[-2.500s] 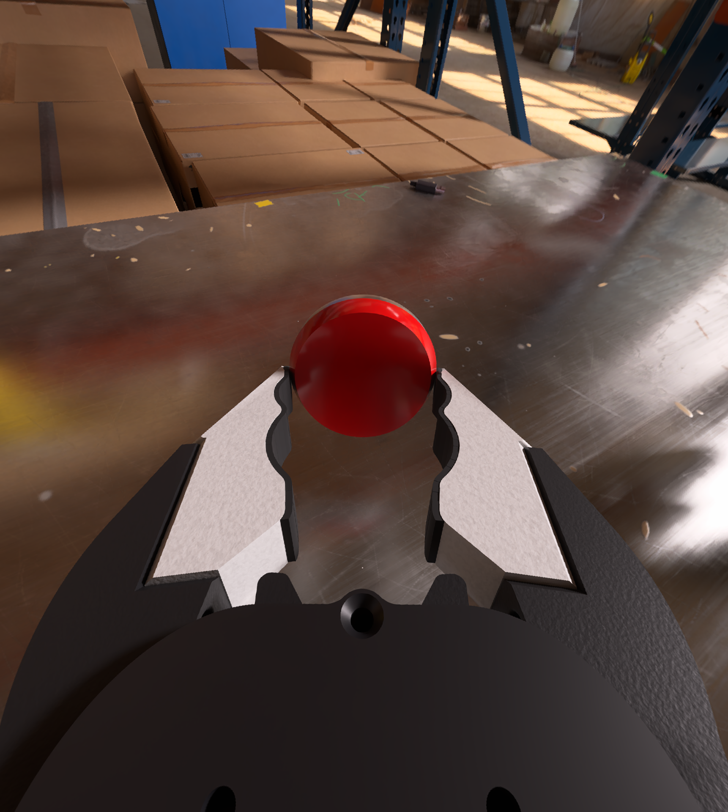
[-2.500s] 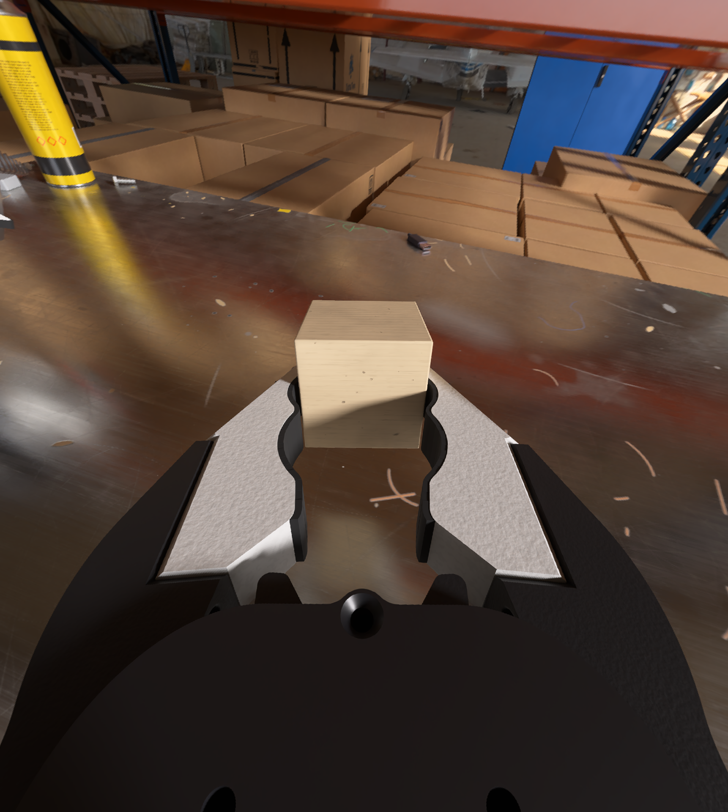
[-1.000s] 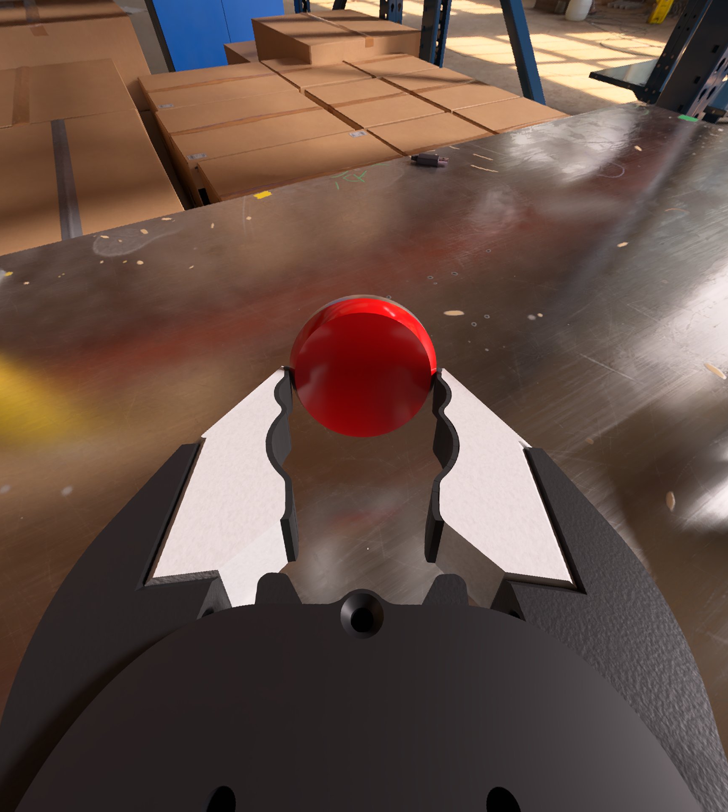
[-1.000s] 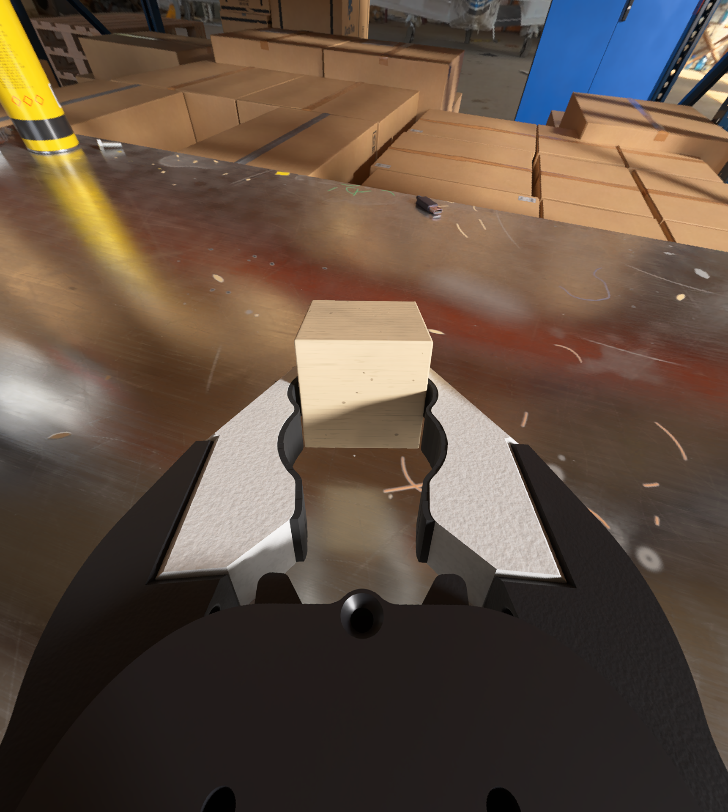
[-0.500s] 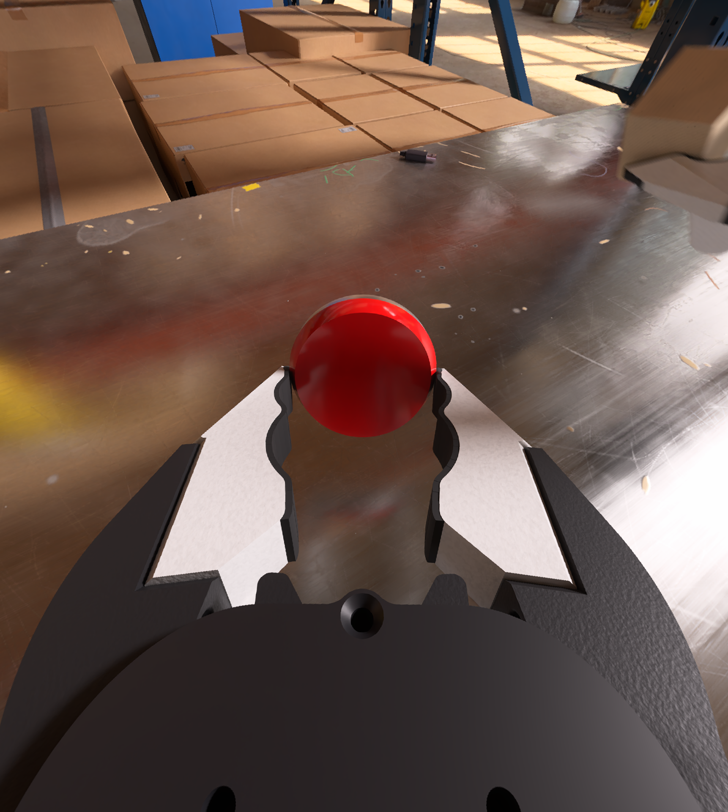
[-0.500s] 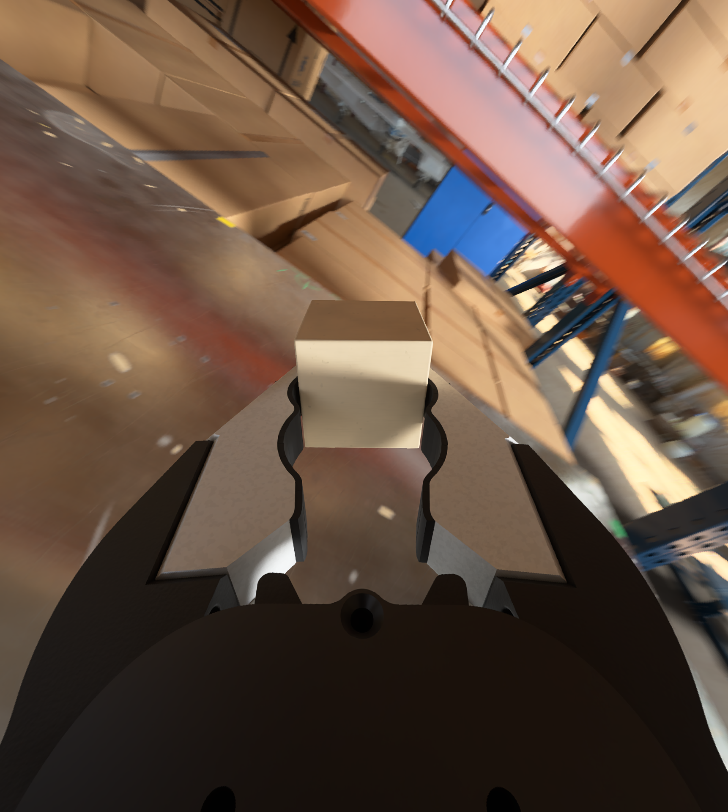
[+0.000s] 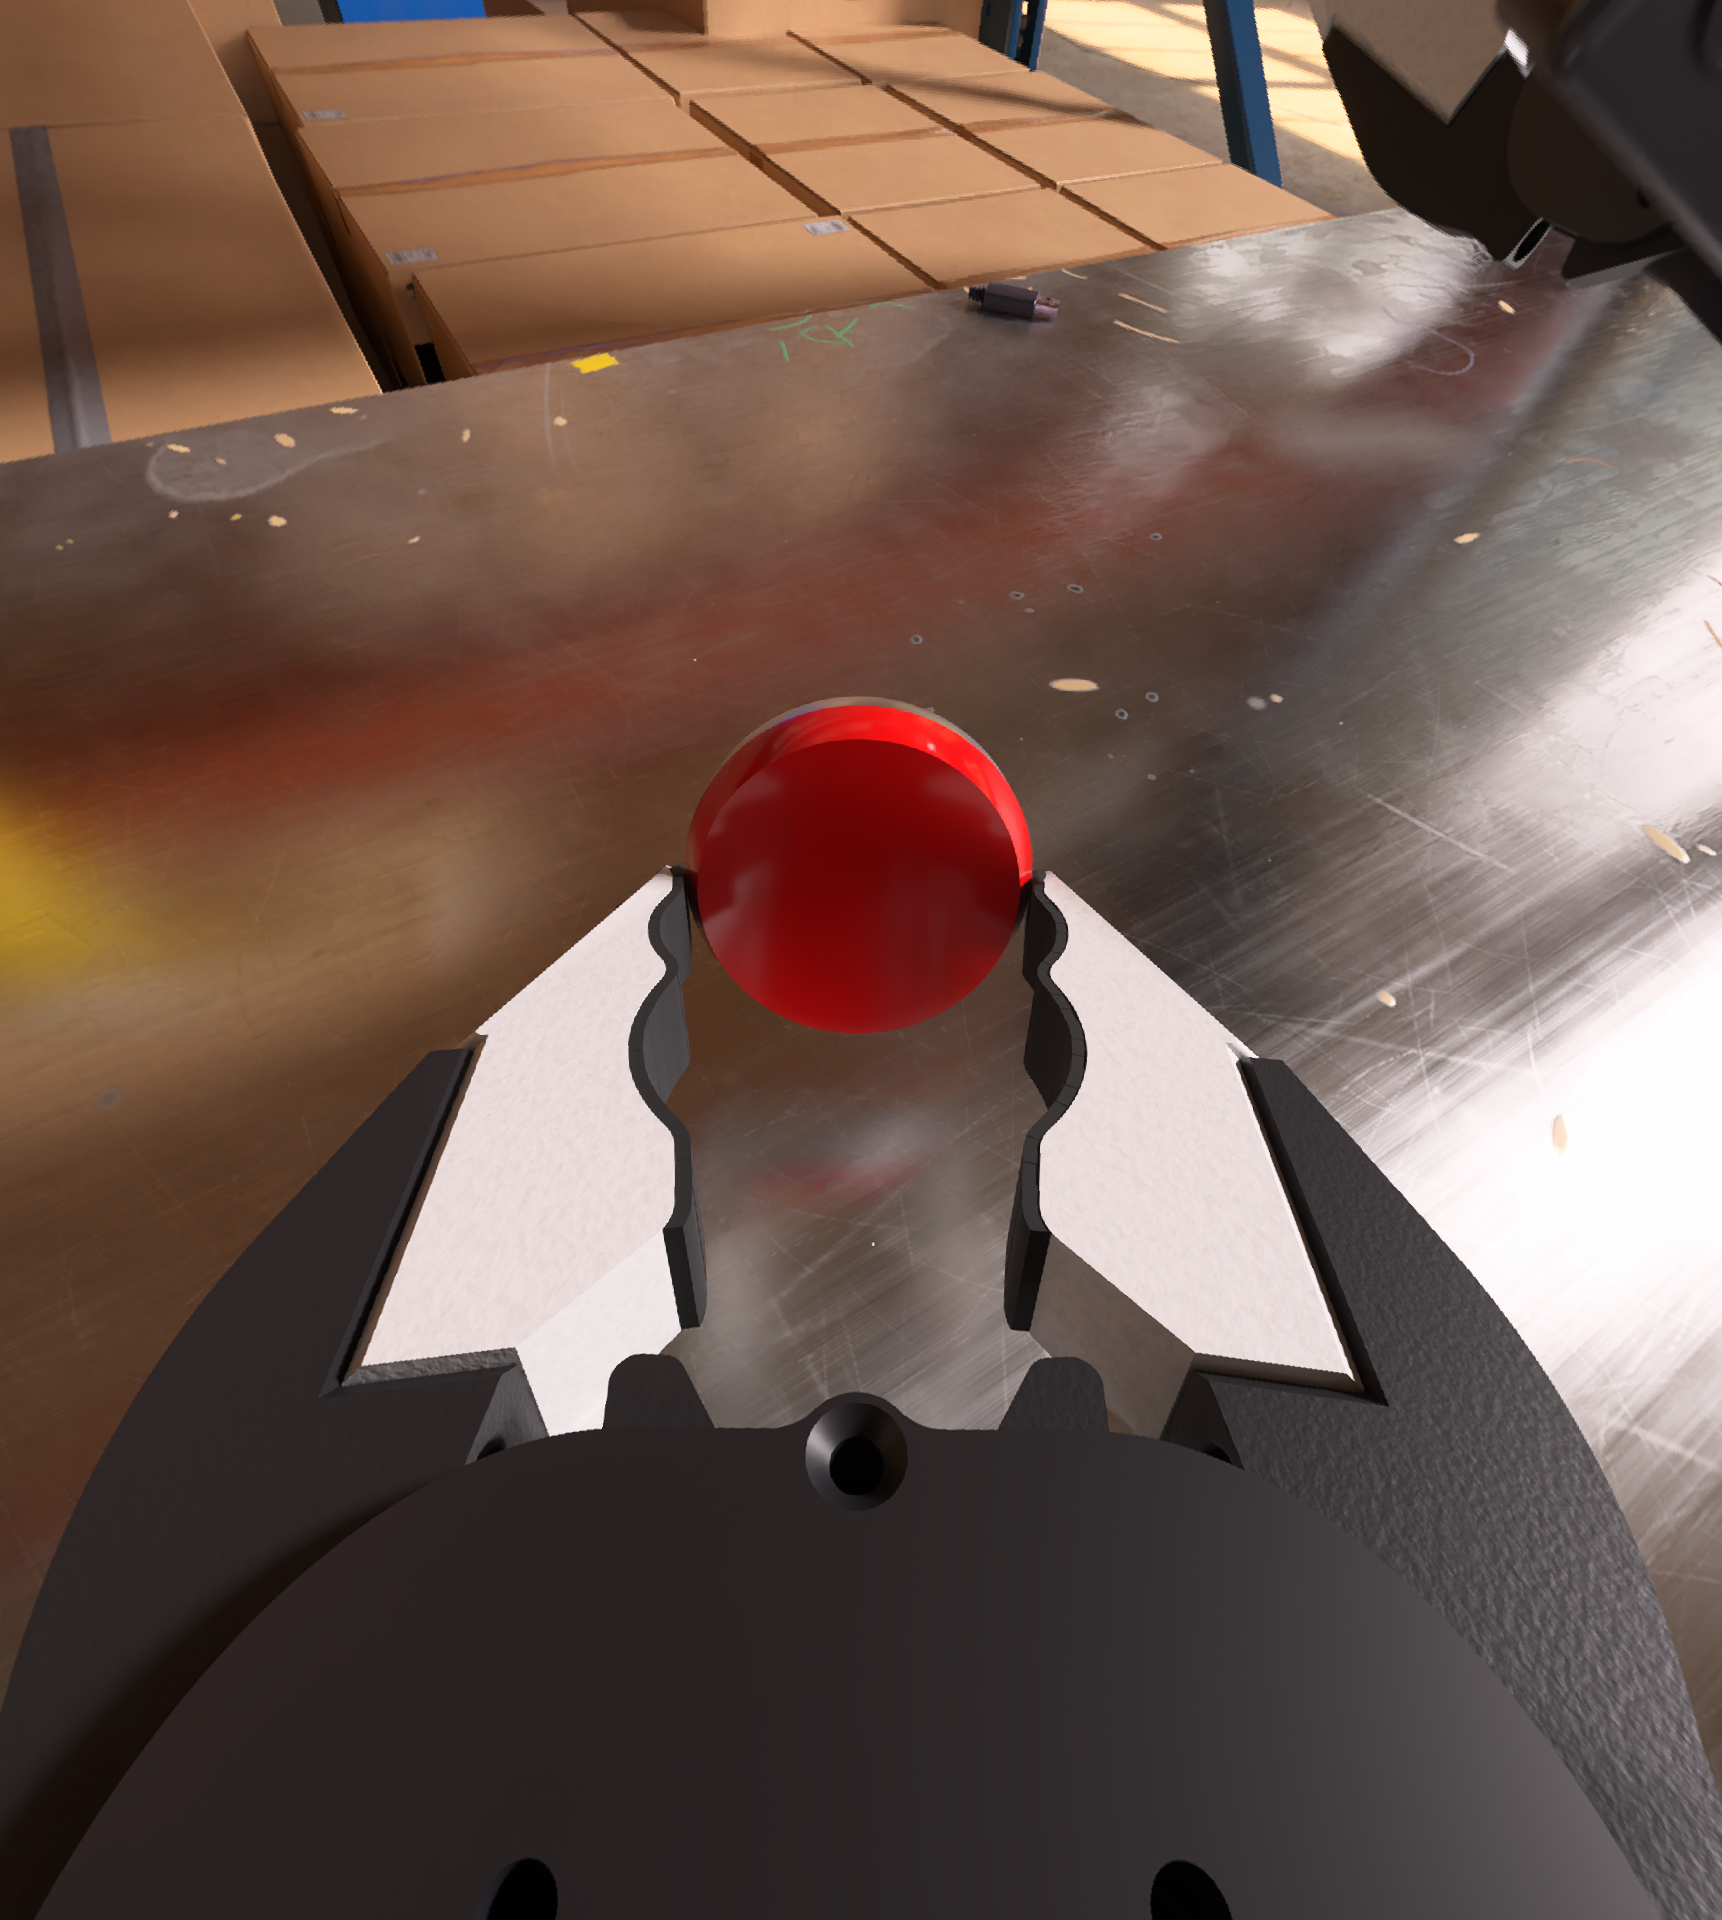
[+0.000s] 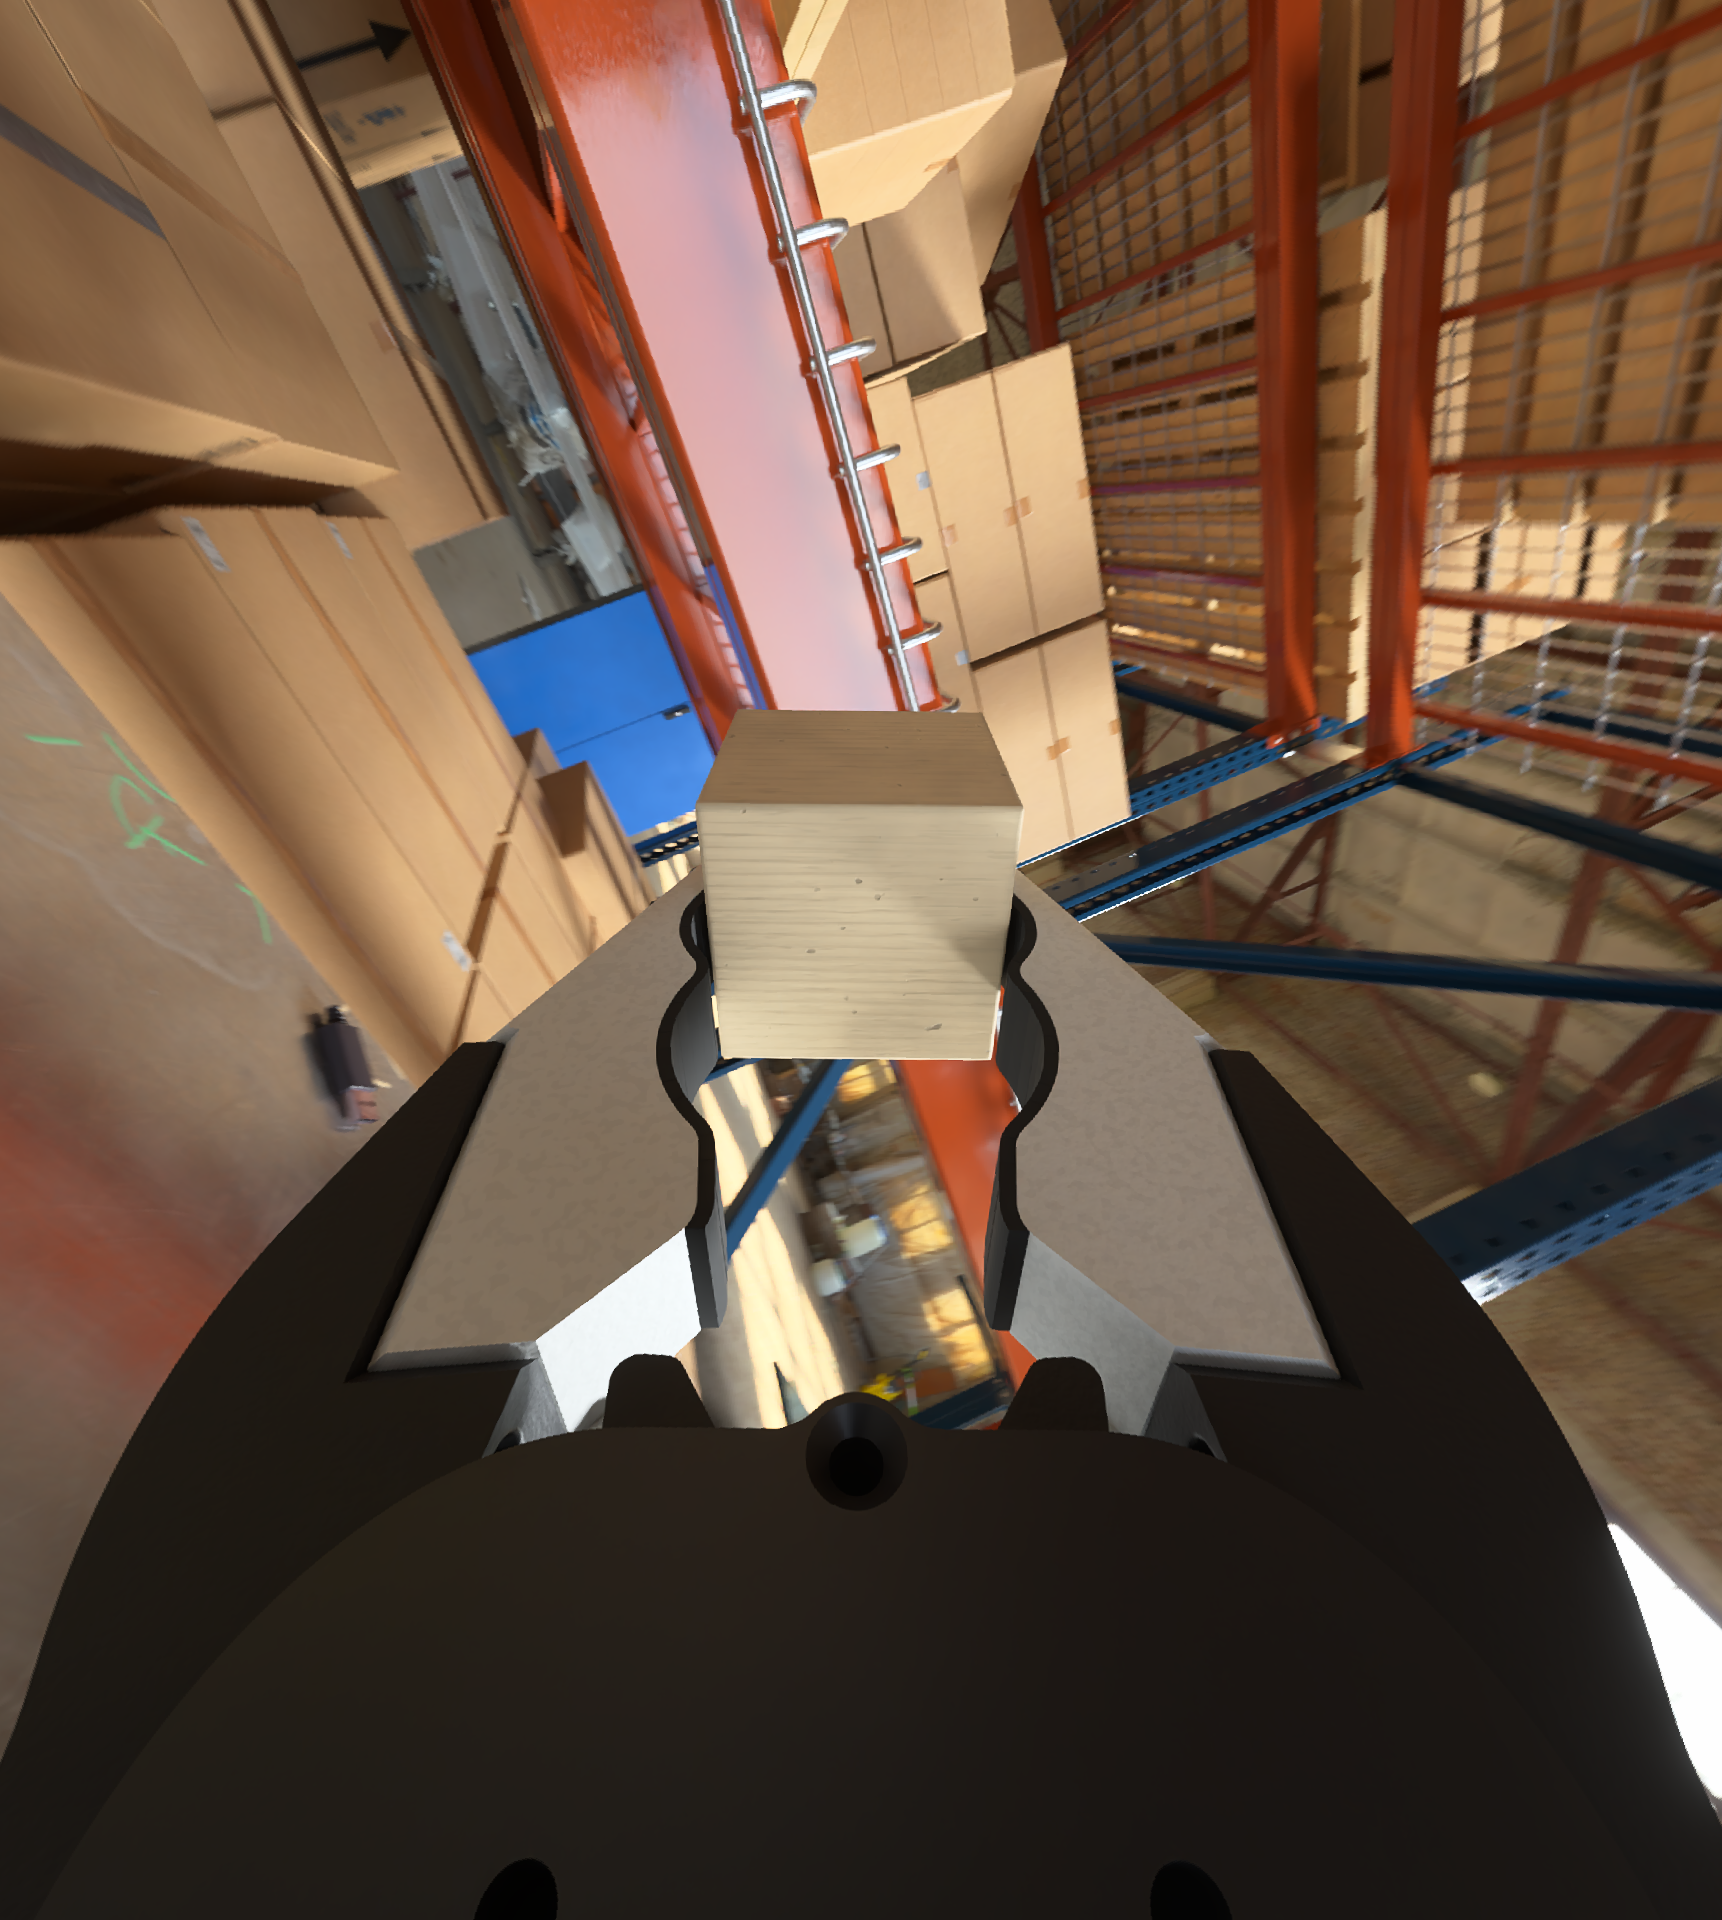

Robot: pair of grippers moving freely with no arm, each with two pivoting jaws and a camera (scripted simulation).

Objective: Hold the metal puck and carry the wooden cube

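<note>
My left gripper [image 7: 857, 883] is shut on the metal puck [image 7: 857, 883], a glossy red disc with a thin grey rim, held on edge a little above the steel table [image 7: 1356, 831]. My right gripper [image 8: 855, 925] is shut on the pale wooden cube [image 8: 852, 914] and is rolled steeply, so it points up and away at the warehouse racks. The table [image 8: 57, 987] shows only at the left of the right wrist view. The right gripper's dark body [image 7: 1646, 135] shows at the top right of the left wrist view, high over the table.
A small dark plug-like part [image 7: 1013, 301] lies near the table's far edge; it also shows in the right wrist view [image 8: 343, 1060]. Cardboard boxes [image 7: 732, 177] are stacked beyond that edge. Orange rack beams [image 8: 691, 343] and blue braces [image 8: 1459, 977] stand behind the cube.
My right gripper has lifted the cube off the table and rolled sharply, swinging up towards the racks. It has come in higher at the left view's top right. The left gripper has shifted only slightly.
</note>
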